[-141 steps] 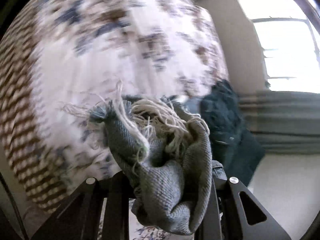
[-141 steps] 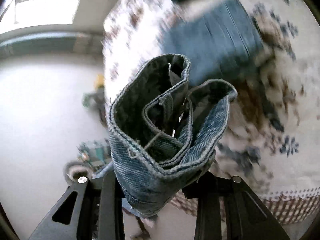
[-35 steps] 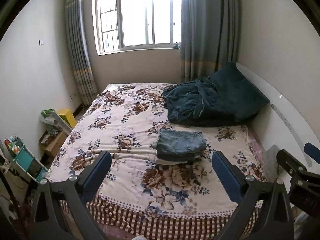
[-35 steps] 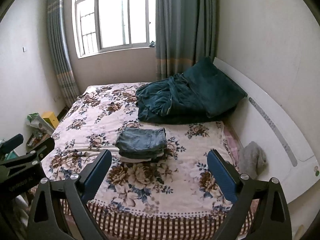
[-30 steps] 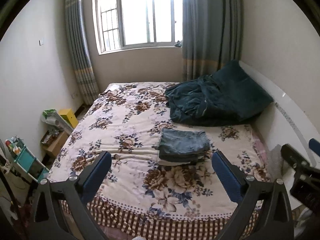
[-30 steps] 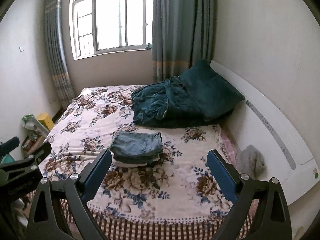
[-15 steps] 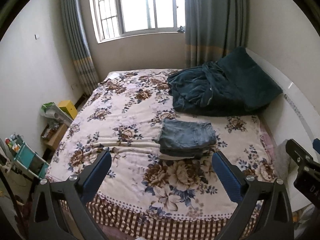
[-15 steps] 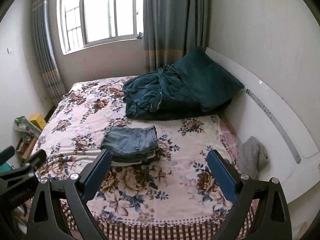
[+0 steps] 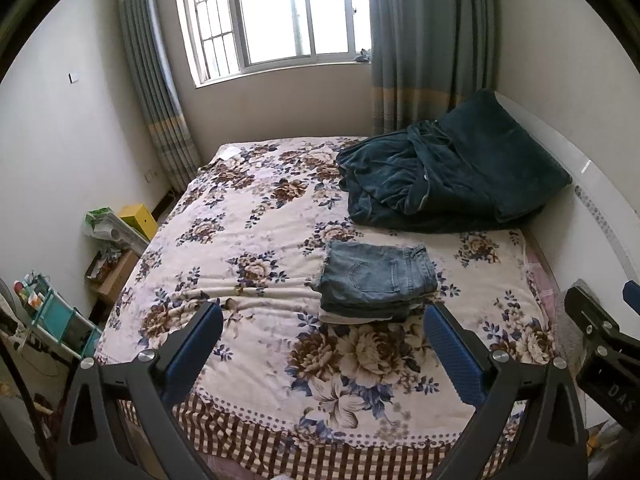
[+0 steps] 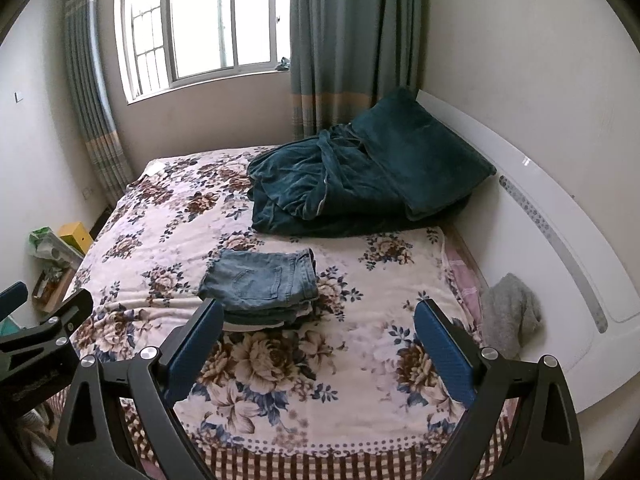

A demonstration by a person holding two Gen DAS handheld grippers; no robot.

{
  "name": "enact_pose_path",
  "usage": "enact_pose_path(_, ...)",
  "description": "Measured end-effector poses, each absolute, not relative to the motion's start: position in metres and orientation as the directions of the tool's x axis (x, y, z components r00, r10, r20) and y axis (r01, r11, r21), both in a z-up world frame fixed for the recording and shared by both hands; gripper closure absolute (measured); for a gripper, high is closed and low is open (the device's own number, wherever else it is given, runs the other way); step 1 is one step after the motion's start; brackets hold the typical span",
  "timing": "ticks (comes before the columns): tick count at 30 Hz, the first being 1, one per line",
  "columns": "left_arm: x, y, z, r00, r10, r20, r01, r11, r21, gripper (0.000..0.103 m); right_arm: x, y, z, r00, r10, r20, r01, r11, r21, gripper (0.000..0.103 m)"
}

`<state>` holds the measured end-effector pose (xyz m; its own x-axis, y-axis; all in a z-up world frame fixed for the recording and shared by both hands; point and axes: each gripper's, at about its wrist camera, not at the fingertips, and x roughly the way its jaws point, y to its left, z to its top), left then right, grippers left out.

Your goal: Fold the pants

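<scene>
A pair of jeans point(image 9: 376, 276) lies folded into a compact stack near the middle of a bed point(image 9: 256, 240), a back pocket facing up, with a pale layer showing at the bottom of the pile; the folding looks complete, and nothing seems left but perhaps to square the edges. Both tools hang well back from the foot of the bed, empty: the left tool point(image 9: 322, 340) has its blue-padded fingers spread wide, the jeans sitting at about 12 o'clock between and beyond them, and the right tool point(image 10: 318, 330) is likewise spread, the stack at about 11 o'clock, just past its left finger. The bed wears a cream cover with brown and blue flowers and a checked border along the near edge. A dark teal blanket point(image 10: 360, 176) is heaped at 1 o'clock against a white headboard point(image 10: 560, 240), and a grey cloth point(image 10: 510, 316) rests at 3 o'clock beside the mattress. A bright window point(image 9: 280, 12) with grey-green curtains point(image 9: 420, 40) fills the far wall at 12 o'clock; a yellow box point(image 9: 138, 216) and assorted clutter sit on the floor at 9 o'clock.
</scene>
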<state>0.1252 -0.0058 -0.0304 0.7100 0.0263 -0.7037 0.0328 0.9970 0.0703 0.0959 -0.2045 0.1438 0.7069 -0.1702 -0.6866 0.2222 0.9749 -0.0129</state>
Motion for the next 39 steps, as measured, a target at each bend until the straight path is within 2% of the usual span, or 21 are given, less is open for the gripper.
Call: enact_pose_path(39,0.119,-0.008,-0.009,0.746,0.039,-0.665,0.021,0.996,0.083,0.000,0.087,-0.203,0.160,0.723,-0.143,-0.676,0.196,0.981,0.003,0.005)
